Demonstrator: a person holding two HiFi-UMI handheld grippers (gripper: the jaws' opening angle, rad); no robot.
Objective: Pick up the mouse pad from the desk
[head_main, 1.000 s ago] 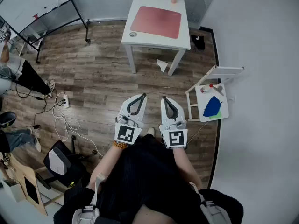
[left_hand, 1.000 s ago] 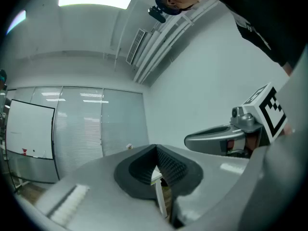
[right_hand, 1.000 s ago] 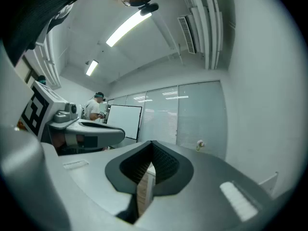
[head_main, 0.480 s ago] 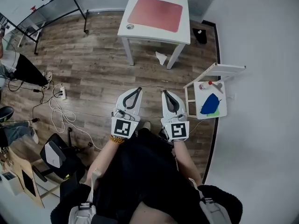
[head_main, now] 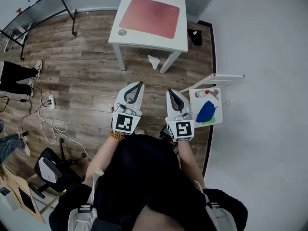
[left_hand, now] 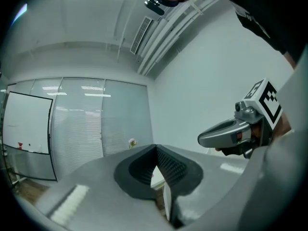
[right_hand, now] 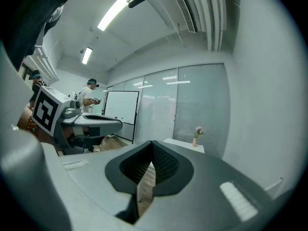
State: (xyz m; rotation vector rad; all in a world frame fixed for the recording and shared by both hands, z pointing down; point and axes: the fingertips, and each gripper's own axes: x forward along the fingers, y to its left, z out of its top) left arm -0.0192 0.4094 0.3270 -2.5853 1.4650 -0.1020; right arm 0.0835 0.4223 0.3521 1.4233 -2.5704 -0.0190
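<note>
The white counter (head_main: 181, 30) stands at 12 o'clock, well apart from both claws. The pink pad (head_main: 150, 17) lies flat on its top. It is probably thin, light and floppy, best pinched at its near edge. Left claw (head_main: 140, 83) and right claw (head_main: 169, 91) are pressed together, empty.

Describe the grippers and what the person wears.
The left gripper and right gripper are light grey shells, black-lined pointed jaws, a white cube with a black square marker. The person wears black, with an orange bead bracelet at the left wrist.
</note>
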